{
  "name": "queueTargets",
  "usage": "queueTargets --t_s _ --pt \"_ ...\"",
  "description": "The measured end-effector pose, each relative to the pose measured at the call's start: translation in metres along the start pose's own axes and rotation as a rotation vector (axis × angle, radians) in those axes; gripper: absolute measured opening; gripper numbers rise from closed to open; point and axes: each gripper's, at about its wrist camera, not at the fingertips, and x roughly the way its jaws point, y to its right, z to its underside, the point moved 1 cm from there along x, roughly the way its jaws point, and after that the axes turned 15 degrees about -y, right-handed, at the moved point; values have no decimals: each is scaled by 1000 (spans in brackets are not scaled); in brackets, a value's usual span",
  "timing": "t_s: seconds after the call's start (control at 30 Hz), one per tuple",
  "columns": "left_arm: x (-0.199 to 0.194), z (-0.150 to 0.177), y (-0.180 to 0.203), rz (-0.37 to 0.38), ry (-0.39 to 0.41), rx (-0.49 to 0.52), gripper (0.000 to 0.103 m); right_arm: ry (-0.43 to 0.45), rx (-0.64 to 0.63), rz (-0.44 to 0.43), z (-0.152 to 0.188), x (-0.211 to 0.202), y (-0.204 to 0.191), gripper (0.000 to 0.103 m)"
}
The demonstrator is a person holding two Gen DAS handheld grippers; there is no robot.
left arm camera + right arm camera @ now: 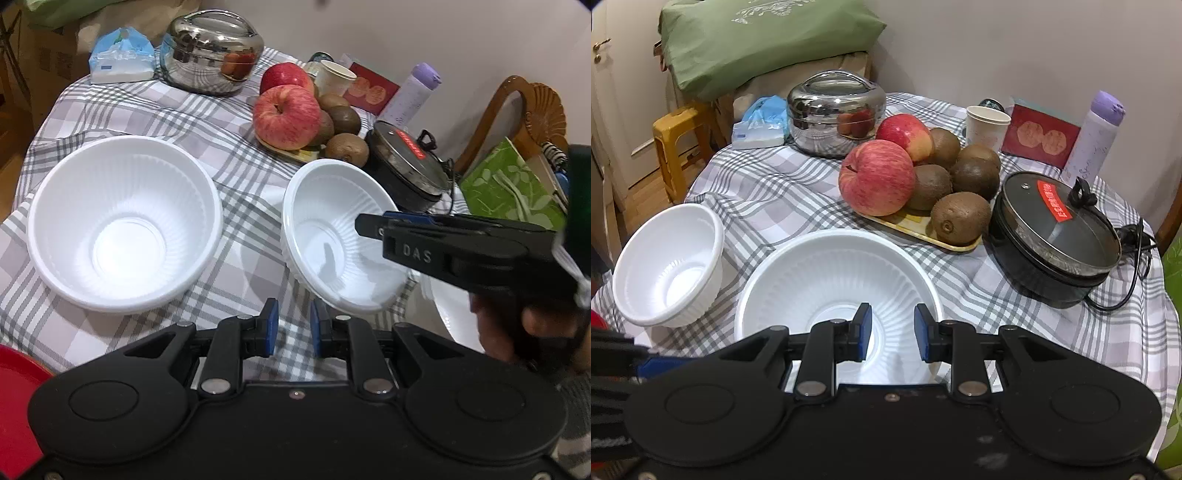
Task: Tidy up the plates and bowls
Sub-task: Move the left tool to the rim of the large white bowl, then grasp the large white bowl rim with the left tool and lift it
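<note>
Two white ribbed plastic bowls stand on the checked tablecloth. The left bowl [125, 221] [668, 266] sits upright with nothing on it. The right bowl [332, 236] [834, 280] looks tipped in the left wrist view, its right side over a white plate [450, 317]. My right gripper [892, 332] [364, 227] hangs over the near inside of that bowl. Its jaws are almost together and the bowl's white floor shows through the narrow gap. I cannot tell whether it touches the bowl. My left gripper [293, 325] is shut on nothing, low over the cloth between the two bowls.
Behind the bowls are a yellow tray [923, 225] of apples and kiwis, a black electric pot [1056, 236] with its cord, a steel pot [834, 110], a paper cup [986, 125] and a purple bottle [1093, 136]. A red plate [14, 387] lies at the near left.
</note>
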Motion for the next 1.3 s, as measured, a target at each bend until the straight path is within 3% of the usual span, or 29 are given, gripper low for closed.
queueTargets --t_s 0.33,0.57,0.93,1.3 --pt "-8 -1 6 22 23 19 24 9 12 -31 2 -5 3 28" --pt "1 -5 7 -7 15 12 24 5 15 -25 5 -7 5 28" --pt "5 -13 2 -6 15 2 24 62 -12 -22 9 -27 8 28" --pt "5 -11 0 -5 6 -7 24 19 1 6 4 -10 16 28"
